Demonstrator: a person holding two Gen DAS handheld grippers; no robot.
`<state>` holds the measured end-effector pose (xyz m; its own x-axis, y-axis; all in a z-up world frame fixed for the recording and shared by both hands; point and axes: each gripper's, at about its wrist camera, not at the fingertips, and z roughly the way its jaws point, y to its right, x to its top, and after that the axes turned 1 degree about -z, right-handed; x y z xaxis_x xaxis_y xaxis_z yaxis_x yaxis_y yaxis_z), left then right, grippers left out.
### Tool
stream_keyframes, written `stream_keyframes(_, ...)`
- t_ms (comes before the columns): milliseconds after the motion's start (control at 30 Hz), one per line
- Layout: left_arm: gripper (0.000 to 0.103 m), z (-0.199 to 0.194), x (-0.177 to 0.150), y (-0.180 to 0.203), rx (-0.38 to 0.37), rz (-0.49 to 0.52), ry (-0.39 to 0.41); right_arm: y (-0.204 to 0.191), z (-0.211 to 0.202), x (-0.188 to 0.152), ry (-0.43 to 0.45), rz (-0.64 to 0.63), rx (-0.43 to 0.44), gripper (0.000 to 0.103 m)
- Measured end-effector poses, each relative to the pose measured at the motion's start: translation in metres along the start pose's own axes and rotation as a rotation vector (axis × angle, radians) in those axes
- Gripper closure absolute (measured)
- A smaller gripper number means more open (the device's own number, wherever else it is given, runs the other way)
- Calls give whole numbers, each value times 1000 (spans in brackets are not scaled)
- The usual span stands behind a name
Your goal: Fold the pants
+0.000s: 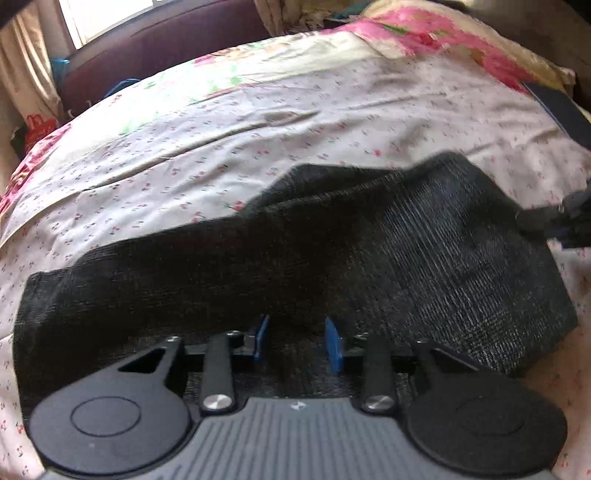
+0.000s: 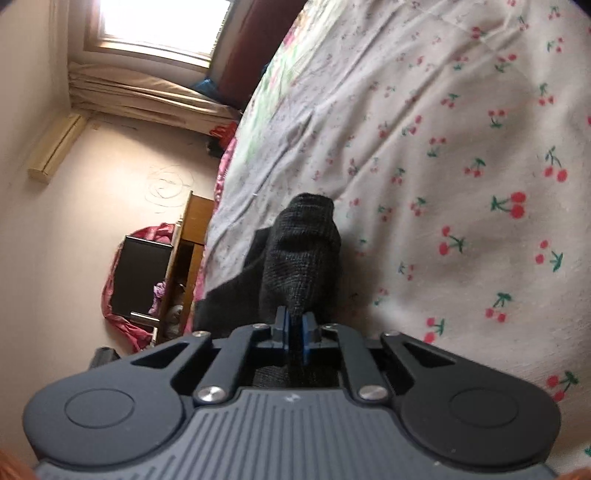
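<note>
Black knit pants (image 1: 332, 258) lie across the bed, spread from lower left to right in the left wrist view. My left gripper (image 1: 297, 341) is open, its blue pads apart just above the near edge of the pants, holding nothing. My right gripper (image 2: 294, 325) is shut on a bunched edge of the pants (image 2: 303, 251), which rises in a fold ahead of the fingers. The right gripper also shows at the far right edge of the left wrist view (image 1: 569, 218), at the pants' right end.
The bed has a white cherry-print sheet (image 1: 258, 129) with a pink floral quilt (image 1: 424, 33) at the far end. A dark red headboard (image 1: 147, 40) and a window stand behind. A wooden cabinet (image 2: 188, 258) stands beside the bed.
</note>
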<state>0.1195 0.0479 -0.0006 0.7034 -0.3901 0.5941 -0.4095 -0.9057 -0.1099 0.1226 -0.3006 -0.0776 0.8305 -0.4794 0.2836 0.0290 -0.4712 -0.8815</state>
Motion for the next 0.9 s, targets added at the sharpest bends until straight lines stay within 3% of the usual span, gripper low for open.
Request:
stream_keyframes(67, 55, -5, 3, -5, -4, -6, 23, -5, 7, -3, -28, -39, 15, 63)
stream_keyframes(100, 54, -7, 4, -8, -6, -2, 34, -4, 14, -4, -53, -43, 28, 35)
stream_keyframes(133, 54, -6, 5, -9, -4, 3, 40, -6, 23, -4, -69, -48, 42, 29)
stream_keyframes(267, 52, 4, 4, -7, -23, 1, 35, -18, 46, -5, -83, -70, 45, 35)
stream_keyframes(300, 51, 8, 2, -6, -19, 5, 26, -17, 52, -5, -71, -56, 46, 49)
stream_keyframes(333, 50, 12, 0, -5, -9, 10, 25, -17, 61, -5, -71, -31, 31, 79)
stream_keyframes(367, 50, 13, -2, -5, -2, 10, 25, -12, 71, -5, -82, 25, 15, 91)
stream_keyframes(433, 48, 9, -3, -7, 7, 5, 27, -6, 74, -9, -74, 84, 10, 91)
stream_keyframes(533, 39, 9, -3, -14, 47, 9, 27, -7, 55, -14, -45, 136, 90, 92)
stream_keyframes(667, 39, 29, -4, -7, 77, 38, -30, -20, 59, -14, -44, 104, 122, 93)
stream_keyframes(767, 40, 32, -3, 1, 106, 43, -41, -13, 73, -8, -39, 159, 138, 94)
stream_keyframes(867, 58, 26, 4, 6, 74, -4, -63, -25, 66, -4, -48, 164, 173, 94)
stream_keyframes(900, 75, 27, 6, 14, 78, 19, -73, -25, 60, -7, -51, 174, 204, 93)
